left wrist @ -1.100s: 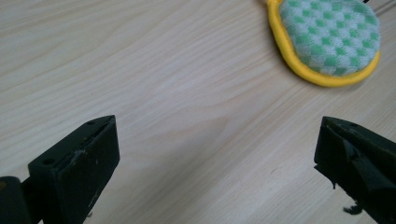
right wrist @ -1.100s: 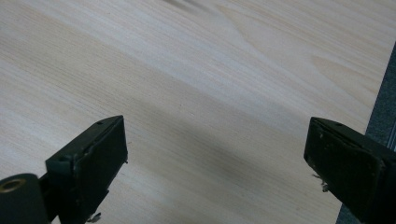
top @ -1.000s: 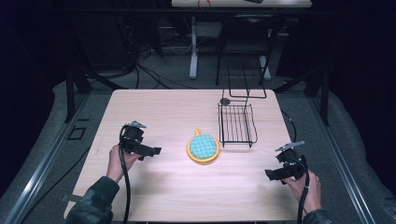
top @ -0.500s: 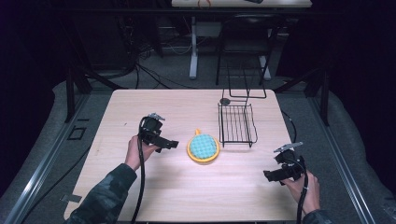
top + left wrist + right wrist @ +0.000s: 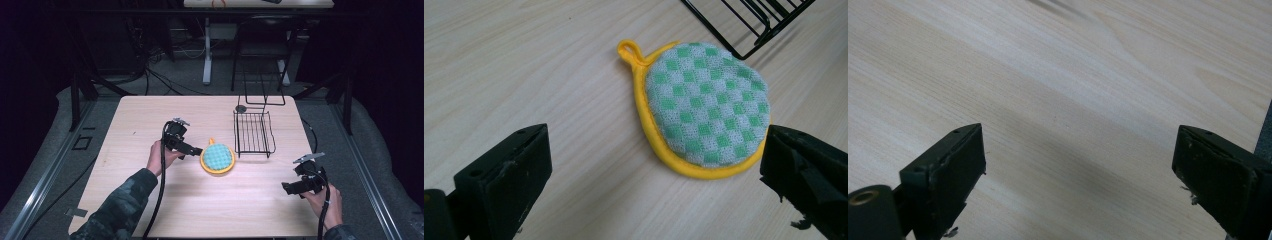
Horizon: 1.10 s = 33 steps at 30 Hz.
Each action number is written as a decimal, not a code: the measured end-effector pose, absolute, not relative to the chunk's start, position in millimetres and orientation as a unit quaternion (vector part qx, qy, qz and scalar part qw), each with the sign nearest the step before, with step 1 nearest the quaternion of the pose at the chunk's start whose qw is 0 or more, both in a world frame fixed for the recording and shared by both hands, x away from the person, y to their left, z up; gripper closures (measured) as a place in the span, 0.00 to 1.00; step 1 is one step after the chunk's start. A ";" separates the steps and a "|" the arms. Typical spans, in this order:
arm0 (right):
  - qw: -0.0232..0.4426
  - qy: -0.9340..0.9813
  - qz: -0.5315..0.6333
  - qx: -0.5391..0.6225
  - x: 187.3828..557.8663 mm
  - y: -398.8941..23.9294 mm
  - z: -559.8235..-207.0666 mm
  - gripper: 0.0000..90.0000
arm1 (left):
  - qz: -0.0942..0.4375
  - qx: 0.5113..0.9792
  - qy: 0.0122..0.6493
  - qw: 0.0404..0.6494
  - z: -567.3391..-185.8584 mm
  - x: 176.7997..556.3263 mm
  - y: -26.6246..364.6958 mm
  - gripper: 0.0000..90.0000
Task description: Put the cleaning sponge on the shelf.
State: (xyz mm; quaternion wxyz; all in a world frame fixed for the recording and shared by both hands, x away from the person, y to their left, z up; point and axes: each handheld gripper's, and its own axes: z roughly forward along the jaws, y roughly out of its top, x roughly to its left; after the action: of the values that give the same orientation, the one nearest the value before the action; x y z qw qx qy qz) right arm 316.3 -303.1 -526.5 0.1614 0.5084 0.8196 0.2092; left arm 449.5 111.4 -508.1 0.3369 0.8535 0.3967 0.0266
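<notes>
A round pot holder, green-and-white checked with a yellow rim and hanging loop, lies flat on the wooden table near its middle. My left gripper is open just left of it, its tips close to the yellow rim, with nothing between the jaws but bare wood. A black wire rack stands right of the pot holder. My right gripper is open low over bare table near the front right corner, nothing in it.
A second upright wire frame stands at the table's far edge behind the rack, with a small dark round piece beside it. Cables trail from both grippers toward the person. Dark floor and table legs lie beyond the far edge.
My left gripper has travelled right across the table, from the left part to right beside the pot holder. The right gripper has barely moved.
</notes>
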 end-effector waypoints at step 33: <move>0.159 0.823 0.211 0.503 315.5 -302.0 -526.1 0.11 | 0.003 0.869 0.401 0.291 -542.5 468.3 63.8 0.69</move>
State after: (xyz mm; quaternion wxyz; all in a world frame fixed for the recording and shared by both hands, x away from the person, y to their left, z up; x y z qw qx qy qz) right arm 315.5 -302.0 -526.1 0.1587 0.5030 0.8228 0.2114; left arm 468.3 63.8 -542.5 0.2907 0.8689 0.4006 0.0034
